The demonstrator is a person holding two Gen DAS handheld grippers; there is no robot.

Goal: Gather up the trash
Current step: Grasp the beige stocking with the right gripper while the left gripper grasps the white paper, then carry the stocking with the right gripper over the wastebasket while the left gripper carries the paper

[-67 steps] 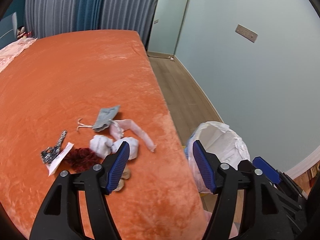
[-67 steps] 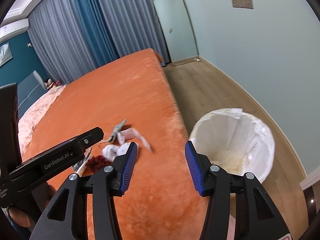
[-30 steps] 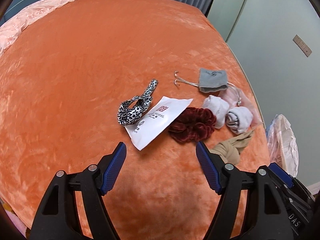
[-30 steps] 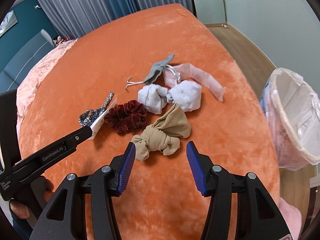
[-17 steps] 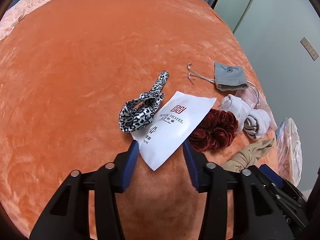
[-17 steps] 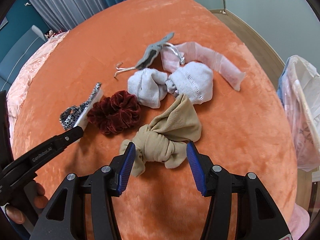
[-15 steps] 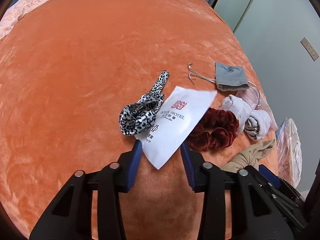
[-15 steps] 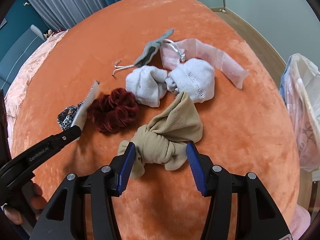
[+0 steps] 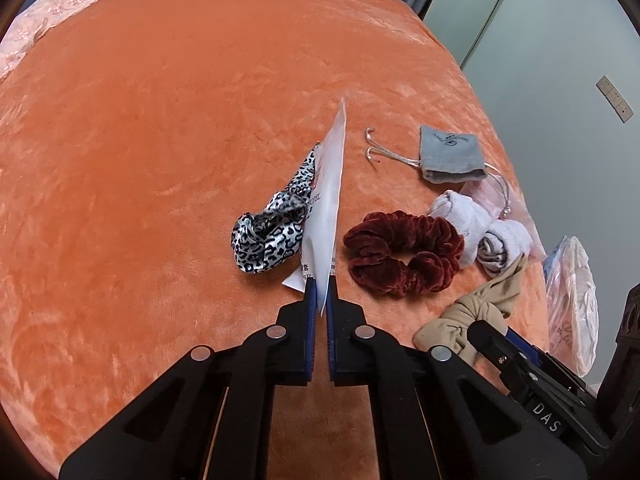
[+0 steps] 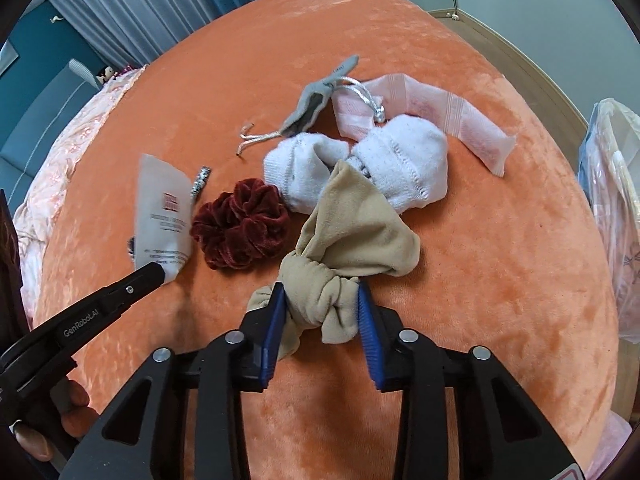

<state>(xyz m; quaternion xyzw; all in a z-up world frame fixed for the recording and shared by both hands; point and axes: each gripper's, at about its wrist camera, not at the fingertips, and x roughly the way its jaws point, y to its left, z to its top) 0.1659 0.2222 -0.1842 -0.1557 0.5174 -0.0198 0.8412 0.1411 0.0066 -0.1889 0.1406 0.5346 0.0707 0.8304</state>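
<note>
Bed with orange plush blanket (image 9: 160, 128), nap crushed in patches, wide bare stretch toward far and left edges. Bin with thin translucent liner (image 10: 612, 200) on the floor beyond the right edge of the bed; contents hidden. Left gripper (image 9: 320, 292) clamped shut on a corner of a flat white printed sachet (image 9: 326, 200), sachet raised on edge. Right gripper (image 10: 322, 308), jaws closing, blue ribbed pads pressing both sides of a knotted beige stocking (image 10: 352, 236), soft and crumpled, lying on the blanket. Beside the sachet: glossy leopard-print band (image 9: 268, 236) at left, dark red velvet scrunchie (image 9: 402, 258), ruffled ring, at right. Farther right: two rolled white terry socks (image 10: 360, 168) touching each other, pink ribbed strip (image 10: 448, 116), flat grey drawstring pouch (image 9: 452, 154) with silver cord, all near the right edge.
</note>
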